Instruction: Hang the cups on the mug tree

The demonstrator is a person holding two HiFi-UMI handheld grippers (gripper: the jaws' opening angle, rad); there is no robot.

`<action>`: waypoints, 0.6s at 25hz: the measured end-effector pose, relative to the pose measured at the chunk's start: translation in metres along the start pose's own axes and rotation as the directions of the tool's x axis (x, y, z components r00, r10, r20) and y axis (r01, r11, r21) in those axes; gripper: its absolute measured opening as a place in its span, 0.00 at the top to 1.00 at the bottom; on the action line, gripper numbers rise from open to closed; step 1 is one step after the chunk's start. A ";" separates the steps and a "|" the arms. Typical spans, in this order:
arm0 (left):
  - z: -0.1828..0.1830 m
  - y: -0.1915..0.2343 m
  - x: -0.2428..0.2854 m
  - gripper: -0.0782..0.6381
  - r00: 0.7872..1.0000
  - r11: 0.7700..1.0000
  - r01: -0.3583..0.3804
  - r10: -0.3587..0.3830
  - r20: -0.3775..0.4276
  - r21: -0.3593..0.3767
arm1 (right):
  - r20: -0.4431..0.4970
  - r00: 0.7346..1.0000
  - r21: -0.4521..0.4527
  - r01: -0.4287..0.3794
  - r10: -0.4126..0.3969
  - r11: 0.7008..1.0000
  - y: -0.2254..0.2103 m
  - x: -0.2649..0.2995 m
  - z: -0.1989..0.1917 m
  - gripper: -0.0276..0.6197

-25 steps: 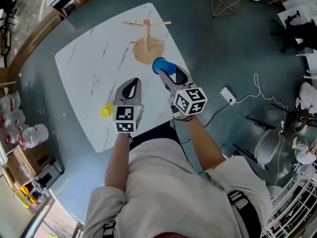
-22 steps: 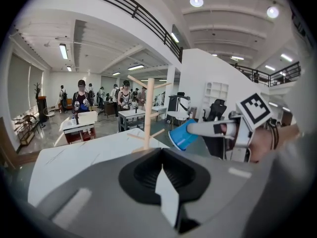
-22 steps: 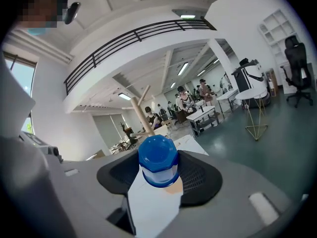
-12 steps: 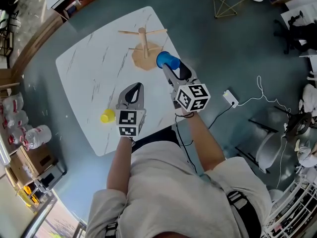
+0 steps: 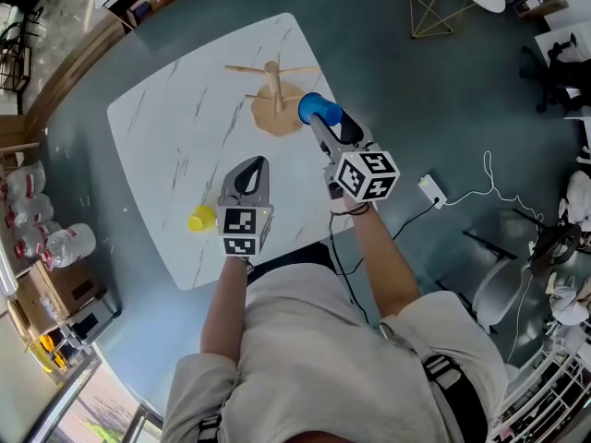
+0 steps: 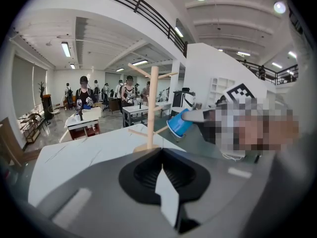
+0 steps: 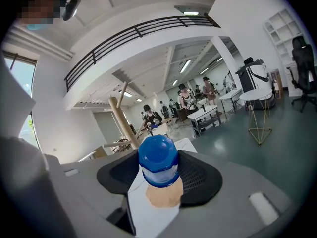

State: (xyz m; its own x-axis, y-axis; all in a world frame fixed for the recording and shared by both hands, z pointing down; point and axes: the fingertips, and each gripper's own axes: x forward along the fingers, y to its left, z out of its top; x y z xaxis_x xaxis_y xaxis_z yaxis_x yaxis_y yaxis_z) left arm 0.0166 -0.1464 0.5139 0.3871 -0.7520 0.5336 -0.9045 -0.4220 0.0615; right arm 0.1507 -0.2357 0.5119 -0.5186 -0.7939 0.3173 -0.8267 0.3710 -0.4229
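The blue cup (image 7: 158, 157) is clamped in the part-open jaws of the right gripper (image 7: 159, 182). It is held in the air at 4 o'clock of the mug tree (image 5: 274, 86), and whether it touches a peg cannot be told. The left gripper (image 5: 250, 168), closed and empty, hovers over the bench (image 5: 166, 127). A small yellow cup (image 5: 201, 220) stands at its 8 o'clock.

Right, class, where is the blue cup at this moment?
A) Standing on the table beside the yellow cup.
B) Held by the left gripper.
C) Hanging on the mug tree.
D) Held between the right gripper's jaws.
D: the blue cup sits clamped in the right gripper, while the mug tree has bare pegs.
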 end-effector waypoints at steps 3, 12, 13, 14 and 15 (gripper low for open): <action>0.001 0.001 0.002 0.89 1.000 1.000 -0.008 0.008 0.000 -0.001 | -0.020 1.000 0.013 -0.014 0.014 1.000 -0.003 0.006 0.000 0.58; -0.001 0.012 0.004 0.89 0.999 0.998 -0.052 0.052 -0.009 -0.025 | -0.080 0.997 0.003 -0.022 0.022 1.000 -0.012 0.028 -0.008 0.57; -0.002 0.012 0.004 0.89 0.998 0.998 -0.058 0.057 -0.011 -0.027 | -0.090 0.996 0.002 -0.022 0.022 1.000 -0.014 0.030 -0.010 0.57; -0.002 0.013 0.004 0.89 0.998 0.998 -0.063 0.063 -0.014 -0.030 | -0.098 0.995 0.001 -0.022 0.022 1.000 -0.016 0.033 -0.013 0.57; -0.003 0.015 0.003 0.89 0.998 0.997 -0.069 0.068 -0.016 -0.034 | -0.104 0.994 0.003 -0.024 0.024 1.000 -0.017 0.035 -0.014 0.57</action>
State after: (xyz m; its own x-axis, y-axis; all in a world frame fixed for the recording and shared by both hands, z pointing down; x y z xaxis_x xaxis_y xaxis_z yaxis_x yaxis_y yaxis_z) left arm 0.0041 -0.1533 0.5194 0.3215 -0.7708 0.5500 -0.9345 -0.3520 0.0529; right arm 0.1436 -0.2630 0.5425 -0.5583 -0.7302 0.3938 -0.8135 0.3887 -0.4326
